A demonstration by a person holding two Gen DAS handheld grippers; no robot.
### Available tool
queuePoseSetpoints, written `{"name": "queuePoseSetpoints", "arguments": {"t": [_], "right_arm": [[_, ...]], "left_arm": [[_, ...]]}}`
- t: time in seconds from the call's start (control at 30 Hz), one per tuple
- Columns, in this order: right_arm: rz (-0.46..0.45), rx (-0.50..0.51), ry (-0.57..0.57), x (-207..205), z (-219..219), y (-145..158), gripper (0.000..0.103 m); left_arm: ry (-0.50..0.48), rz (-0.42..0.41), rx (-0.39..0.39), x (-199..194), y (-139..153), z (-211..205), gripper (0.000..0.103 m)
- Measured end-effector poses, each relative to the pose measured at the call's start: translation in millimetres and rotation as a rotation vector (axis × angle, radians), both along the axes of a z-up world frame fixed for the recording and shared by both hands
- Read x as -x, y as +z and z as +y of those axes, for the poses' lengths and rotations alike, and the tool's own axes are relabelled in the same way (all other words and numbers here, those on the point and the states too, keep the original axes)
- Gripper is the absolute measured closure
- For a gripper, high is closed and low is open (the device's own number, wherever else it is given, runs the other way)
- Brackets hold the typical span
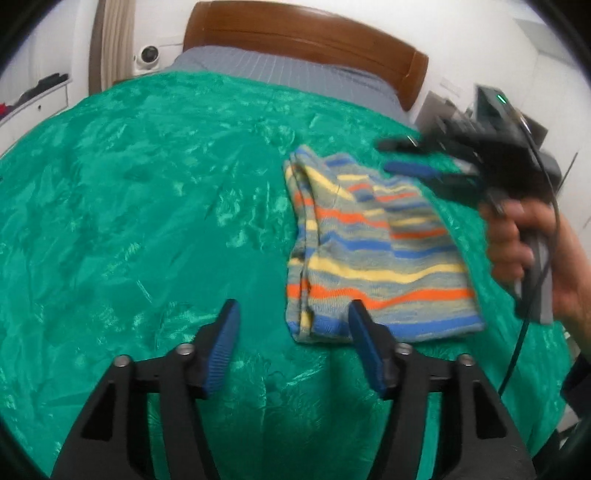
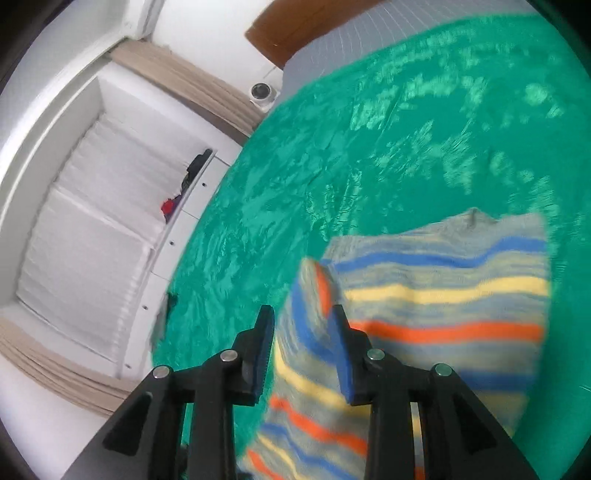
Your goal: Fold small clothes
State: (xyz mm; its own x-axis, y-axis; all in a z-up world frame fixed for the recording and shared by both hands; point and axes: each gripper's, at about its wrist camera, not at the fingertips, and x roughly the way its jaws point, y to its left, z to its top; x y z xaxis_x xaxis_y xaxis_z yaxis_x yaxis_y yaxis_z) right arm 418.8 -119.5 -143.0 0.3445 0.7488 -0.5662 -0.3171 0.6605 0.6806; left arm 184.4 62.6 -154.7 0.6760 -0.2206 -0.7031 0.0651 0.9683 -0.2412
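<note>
- Lying folded on the green bedspread (image 1: pixel 147 221), the striped garment (image 1: pixel 369 258) sits right of the bed's middle, its stripes orange, yellow and blue.
- Left gripper (image 1: pixel 291 314) hovers at the garment's near left corner, jaws apart with nothing between them.
- Right gripper (image 2: pixel 303 317), gripped by a hand (image 1: pixel 524 240) at the far right, is partly open; a blurred fold of garment lies in the gap, pads not pressing.
- A wooden headboard (image 1: pixel 295 33) stands at the far end.
</note>
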Motion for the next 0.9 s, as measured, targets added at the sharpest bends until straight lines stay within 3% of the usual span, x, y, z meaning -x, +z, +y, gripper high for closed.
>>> {"name": "queuePoseSetpoints", "arguments": {"t": [0.07,0.13,0.2,0.23,0.27,0.3,0.37,0.4,0.47,0.53,0.63,0.7,0.77,0.83,0.9], "right_arm": [[-0.053,0.081,0.012,20.2,-12.6,11.6,0.071],[-0.110,0.162,0.044,47.2,-19.4,25.1,0.071],[-0.156,0.222,0.096,76.7,-21.1,28.5,0.071],[-0.159,0.252,0.124,92.4,-20.1,22.5,0.071],[-0.143,0.276,0.138,101.1,-20.2,12.2,0.071],[-0.100,0.325,0.148,110.7,-18.7,-5.6,0.071],[-0.031,0.413,0.161,128.8,-14.8,-37.0,0.071],[-0.073,0.426,0.149,140.8,-15.4,-36.1,0.072],[-0.109,0.420,0.138,147.4,-19.4,-24.4,0.072],[-0.155,0.394,0.095,141.7,-28.5,-7.1,0.072],[-0.201,0.398,0.027,108.6,-39.4,11.9,0.072],[-0.194,0.377,-0.007,80.1,-40.2,13.7,0.072],[-0.154,0.368,-0.016,58.7,-38.3,4.0,0.072],[-0.103,0.398,-0.013,41.0,-32.7,-18.2,0.072],[-0.064,0.407,-0.034,34.0,-31.3,-38.4,0.072]], "left_arm": [[-0.017,-0.019,0.022,-4.0,4.0,-5.0,0.030],[-0.026,-0.005,0.012,-23.9,-0.4,-2.0,0.031],[-0.007,0.039,-0.026,-30.9,-7.2,-7.5,0.055],[0.005,0.089,-0.051,-37.0,-13.5,-9.3,0.075],[0.007,0.144,-0.054,-44.7,-24.9,-7.6,0.076],[0.007,0.155,-0.034,-48.4,-27.9,-2.3,0.075],[0.015,0.154,-0.035,-45.4,-20.1,5.2,0.063],[0.017,0.137,-0.051,-42.6,-11.2,8.4,0.062],[-0.021,0.073,-0.049,-42.9,9.8,14.0,0.043],[-0.073,0.053,-0.038,-58.9,20.9,11.6,0.034],[-0.158,0.086,-0.066,-104.7,22.3,-8.0,0.028],[-0.147,0.124,-0.131,-142.1,7.0,-20.2,0.036],[-0.080,0.196,-0.166,-168.0,-12.5,-19.1,0.072],[-0.016,0.235,-0.126,-184.6,-27.6,-4.0,0.072],[-0.015,0.240,-0.087,-186.9,-29.7,3.4,0.072]]}}
